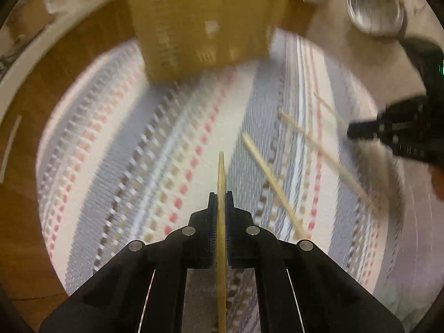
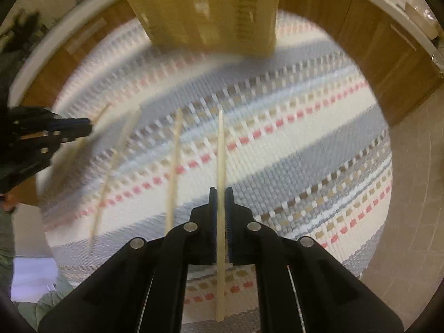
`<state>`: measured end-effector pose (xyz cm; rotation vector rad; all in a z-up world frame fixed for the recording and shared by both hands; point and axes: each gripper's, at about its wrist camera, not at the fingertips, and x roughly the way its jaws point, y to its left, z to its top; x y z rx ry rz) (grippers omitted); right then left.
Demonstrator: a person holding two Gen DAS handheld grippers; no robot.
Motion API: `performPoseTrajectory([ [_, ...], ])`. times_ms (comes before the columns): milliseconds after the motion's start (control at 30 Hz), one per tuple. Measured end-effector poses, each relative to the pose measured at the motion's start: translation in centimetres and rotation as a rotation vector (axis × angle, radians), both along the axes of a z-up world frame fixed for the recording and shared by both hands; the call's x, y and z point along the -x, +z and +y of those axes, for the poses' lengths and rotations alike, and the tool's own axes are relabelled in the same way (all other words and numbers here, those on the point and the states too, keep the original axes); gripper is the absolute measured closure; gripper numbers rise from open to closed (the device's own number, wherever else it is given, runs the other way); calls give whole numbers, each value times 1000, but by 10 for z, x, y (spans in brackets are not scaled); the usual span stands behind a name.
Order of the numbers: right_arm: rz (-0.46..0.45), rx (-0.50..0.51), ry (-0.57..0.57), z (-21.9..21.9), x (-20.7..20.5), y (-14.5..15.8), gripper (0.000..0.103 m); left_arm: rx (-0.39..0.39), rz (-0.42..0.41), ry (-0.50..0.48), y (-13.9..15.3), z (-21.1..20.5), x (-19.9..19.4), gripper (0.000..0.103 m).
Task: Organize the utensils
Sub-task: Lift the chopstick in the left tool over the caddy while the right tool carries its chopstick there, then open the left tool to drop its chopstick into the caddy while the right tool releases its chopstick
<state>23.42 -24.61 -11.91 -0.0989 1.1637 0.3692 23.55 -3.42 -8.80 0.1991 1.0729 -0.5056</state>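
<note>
The round mat [image 2: 305,127] is woven cloth, ribbed and matt, and the chopsticks [image 1: 273,183] on it look like pale, bare, matt wood. The slotted box [image 1: 205,19] behind looks like light bamboo or wood. The bowl [image 1: 374,5] is shiny metal, and both grippers are matt black plastic.

Mat [image 1: 116,166]: woven, striped in grey, cream, pink and tan; spread flat over the floor; blurred in both views.
Pan [image 1: 374,5]: round, silvery metal, dark handle; on pale tile just beyond the mat's far right corner.
Cabinets [image 2: 388,63]: brown wood fronts under a white counter edge, along the mat's far side.
Tile floor [image 2: 410,236]: pale beige, right of the mat.
</note>
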Motion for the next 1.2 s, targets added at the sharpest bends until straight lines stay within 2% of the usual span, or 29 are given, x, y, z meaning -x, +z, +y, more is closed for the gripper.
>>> performPoseTrajectory([
  [100,-135,-92,7,-4,12,31,99,136,-160,66,36,12,9,100],
  [200,-291,-167,11,-6,19,66,99,263,-381,114,84,21,21,100],
  [233,-336,-188,11,-7,20,78,99,284,-427,128,93,24,22,100],
  [267,-406,-212,5,-8,20,93,99,313,-508,152,110,25,24,100],
  [367,-556,-233,-5,-4,17,121,99,360,-670,203,142,10,21,100],
  [500,-734,-274,-21,3,4,159,99,452,-816,243,178,5,14,100],
  [633,-859,-358,-49,3,-21,193,99,511,-905,270,202,-6,0,100],
  [700,-906,-388,-70,-2,-33,206,99,493,-937,289,209,-13,-16,100],
  [833,-1003,-353,-122,-7,-57,221,99,511,-976,306,208,-17,-46,99],
  [1033,-1004,-296,-164,-8,-106,194,99,518,-985,356,183,-12,-83,99],
  [1200,-981,-283,-162,-4,-122,161,99,502,-981,396,159,-10,-102,99],
])
